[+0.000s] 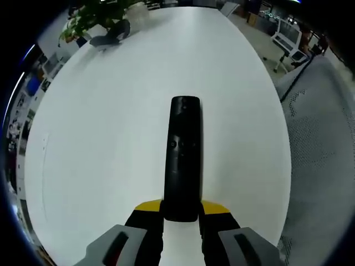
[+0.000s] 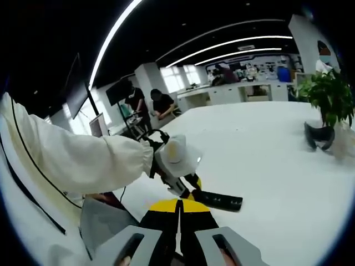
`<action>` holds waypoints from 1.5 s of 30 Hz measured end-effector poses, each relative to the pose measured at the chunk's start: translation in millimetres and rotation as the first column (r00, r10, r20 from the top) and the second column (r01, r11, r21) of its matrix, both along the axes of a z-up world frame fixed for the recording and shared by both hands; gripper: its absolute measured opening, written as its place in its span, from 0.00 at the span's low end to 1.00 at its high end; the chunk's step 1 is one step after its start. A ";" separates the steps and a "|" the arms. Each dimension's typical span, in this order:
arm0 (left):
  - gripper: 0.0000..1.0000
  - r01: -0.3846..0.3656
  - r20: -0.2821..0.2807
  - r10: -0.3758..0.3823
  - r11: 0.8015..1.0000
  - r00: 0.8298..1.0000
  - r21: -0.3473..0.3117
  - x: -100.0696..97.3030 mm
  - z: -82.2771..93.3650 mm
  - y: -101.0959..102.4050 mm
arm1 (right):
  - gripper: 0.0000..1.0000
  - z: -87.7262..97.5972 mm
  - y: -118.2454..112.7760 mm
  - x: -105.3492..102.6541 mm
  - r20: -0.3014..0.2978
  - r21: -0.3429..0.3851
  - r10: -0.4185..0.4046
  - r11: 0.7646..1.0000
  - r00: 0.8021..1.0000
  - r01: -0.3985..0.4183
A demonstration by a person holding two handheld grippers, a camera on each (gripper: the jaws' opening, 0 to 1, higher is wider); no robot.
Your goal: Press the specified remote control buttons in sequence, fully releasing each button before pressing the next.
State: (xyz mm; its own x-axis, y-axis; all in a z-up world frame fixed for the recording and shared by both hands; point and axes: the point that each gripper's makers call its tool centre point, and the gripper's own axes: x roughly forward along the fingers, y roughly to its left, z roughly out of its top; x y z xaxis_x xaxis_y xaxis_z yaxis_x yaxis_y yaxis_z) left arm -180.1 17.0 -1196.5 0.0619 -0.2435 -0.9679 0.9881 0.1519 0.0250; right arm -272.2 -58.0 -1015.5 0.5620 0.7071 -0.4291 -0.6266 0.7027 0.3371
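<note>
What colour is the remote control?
Black. The remote control shows best in the left gripper view, held between the jaws.

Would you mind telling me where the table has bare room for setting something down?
The white table is bare on both sides of the remote and beyond its far end, up to the plant and dark object at the far edge. It is crowded only where the left hand-held gripper clamps the remote.

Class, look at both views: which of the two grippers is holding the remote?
The left gripper: its jaws clamp the black remote's near end. The right gripper has shut jaws holding nothing.
</note>
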 end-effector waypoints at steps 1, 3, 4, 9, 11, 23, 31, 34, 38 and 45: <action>0.23 -0.002 0.001 0.002 1.000 1.000 -0.001 -0.9 0.2 0.1 | 0.00 0.1 0.2 -0.1 0.000 0.000 0.001 1.000 1.000 -0.001; 0.23 -0.005 0.002 0.005 1.000 1.000 -0.007 -2.5 0.3 0.1 | 0.00 0.1 0.5 -0.2 -0.001 -0.001 0.003 1.000 1.000 -0.003; 0.23 -0.008 0.002 0.008 1.000 1.000 -0.013 -3.5 0.5 0.0 | 0.00 -0.2 0.9 -0.1 -0.002 -0.002 0.005 1.000 1.000 -0.005; 0.23 -0.022 0.003 0.022 0.999 1.000 -0.034 -8.6 0.8 -1.2 | 0.00 -1.3 3.0 -1.1 -0.003 -0.009 0.015 1.000 1.000 -0.015; 0.23 -0.024 0.003 0.024 0.999 1.000 -0.041 -10.9 0.8 -1.9 | 0.00 -1.9 3.6 -1.7 -0.006 -0.011 0.019 1.000 1.000 -0.019; 0.23 -0.018 0.006 0.019 0.998 1.000 -0.063 -29.9 0.3 -6.7 | 0.00 -2.4 6.2 -3.6 -0.001 -0.018 0.027 0.999 1.000 -0.027; 0.23 -0.029 0.005 0.030 0.997 1.000 -0.068 -36.6 0.1 -8.3 | 0.00 -3.0 7.5 -4.8 0.002 -0.032 0.032 0.999 0.999 -0.032; 0.23 -0.037 0.006 0.037 0.997 0.999 -0.064 -39.2 0.0 -8.7 | 0.00 -3.4 8.0 -4.6 -0.001 -0.033 0.034 0.999 0.999 -0.034; 0.23 -0.038 0.007 0.038 0.997 0.999 -0.061 -44.3 0.1 -9.6 | 0.00 -7.7 5.2 -1.2 -0.011 -0.047 0.028 0.999 1.000 -0.029; 0.23 -0.039 0.007 0.039 0.996 0.999 -0.082 -53.3 0.2 -9.7 | 0.00 -9.6 -1.9 5.5 -0.027 -0.050 0.006 0.999 1.000 -0.008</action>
State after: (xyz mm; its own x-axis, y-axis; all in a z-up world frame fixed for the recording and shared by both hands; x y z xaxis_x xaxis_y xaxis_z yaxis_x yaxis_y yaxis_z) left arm -233.4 7.3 -1196.2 0.0808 -0.3193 -0.9442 0.9812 0.1922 0.0189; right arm -266.7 -59.9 -1025.1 0.5451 0.6883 -0.4787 -0.6228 0.7147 0.3184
